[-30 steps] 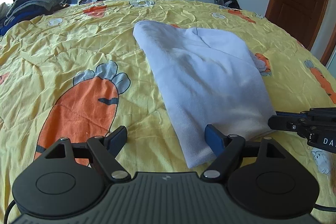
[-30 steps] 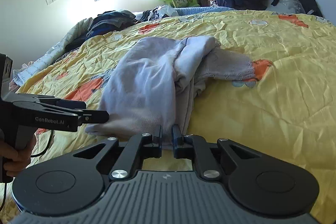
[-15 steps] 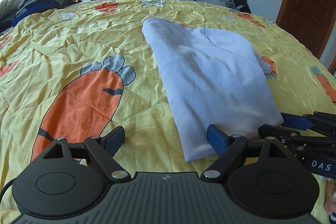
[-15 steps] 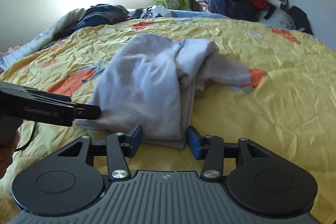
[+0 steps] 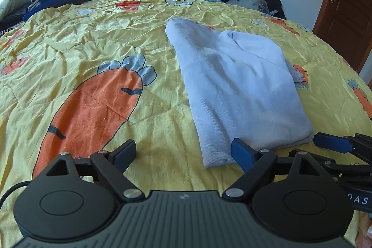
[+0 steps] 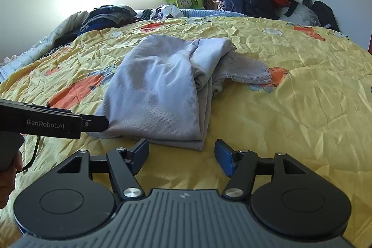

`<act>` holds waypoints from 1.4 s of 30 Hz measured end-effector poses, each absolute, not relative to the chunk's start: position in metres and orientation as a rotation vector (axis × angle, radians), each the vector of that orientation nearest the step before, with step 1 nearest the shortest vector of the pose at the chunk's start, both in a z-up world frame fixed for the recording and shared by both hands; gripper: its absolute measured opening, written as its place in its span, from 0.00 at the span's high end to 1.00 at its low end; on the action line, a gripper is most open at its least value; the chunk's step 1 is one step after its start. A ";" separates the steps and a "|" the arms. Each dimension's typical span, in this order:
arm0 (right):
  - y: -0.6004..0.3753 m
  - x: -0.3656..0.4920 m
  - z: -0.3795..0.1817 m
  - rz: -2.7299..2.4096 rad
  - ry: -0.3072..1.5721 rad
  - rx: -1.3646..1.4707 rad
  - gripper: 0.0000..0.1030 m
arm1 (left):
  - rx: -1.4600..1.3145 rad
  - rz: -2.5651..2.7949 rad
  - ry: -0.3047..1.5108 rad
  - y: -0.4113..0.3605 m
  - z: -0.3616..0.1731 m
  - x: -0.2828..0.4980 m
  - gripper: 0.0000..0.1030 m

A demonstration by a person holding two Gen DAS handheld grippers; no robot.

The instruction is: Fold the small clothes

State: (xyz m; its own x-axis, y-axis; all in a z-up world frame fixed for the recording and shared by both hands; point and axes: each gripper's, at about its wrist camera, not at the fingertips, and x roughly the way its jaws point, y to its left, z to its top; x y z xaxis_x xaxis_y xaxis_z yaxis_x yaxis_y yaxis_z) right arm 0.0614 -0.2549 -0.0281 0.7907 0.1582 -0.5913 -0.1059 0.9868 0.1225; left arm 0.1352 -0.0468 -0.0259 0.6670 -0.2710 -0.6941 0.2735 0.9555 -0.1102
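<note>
Left wrist: folded garment (image 5: 237, 90) lengthwise away from camera.

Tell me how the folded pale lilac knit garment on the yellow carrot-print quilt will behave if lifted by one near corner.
The pale lilac knit garment looks soft and creased, so it would probably droop. Its loosely stacked layers would likely unfold, and its frayed sleeve would probably dangle.

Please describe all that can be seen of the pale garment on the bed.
The garment is pale lilac-grey knit, soft-looking, folded lengthwise into a long stack of layers lying flat on the yellow carrot quilt. One sleeve with a frayed-looking cuff sticks out to the right. Its near edge lies just beyond the open right tool; neither tool grips it.
</note>
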 end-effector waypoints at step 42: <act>-0.253 0.015 -0.029 -0.014 0.635 0.100 0.02 | 0.036 -0.079 0.662 -0.009 -0.043 0.075 0.00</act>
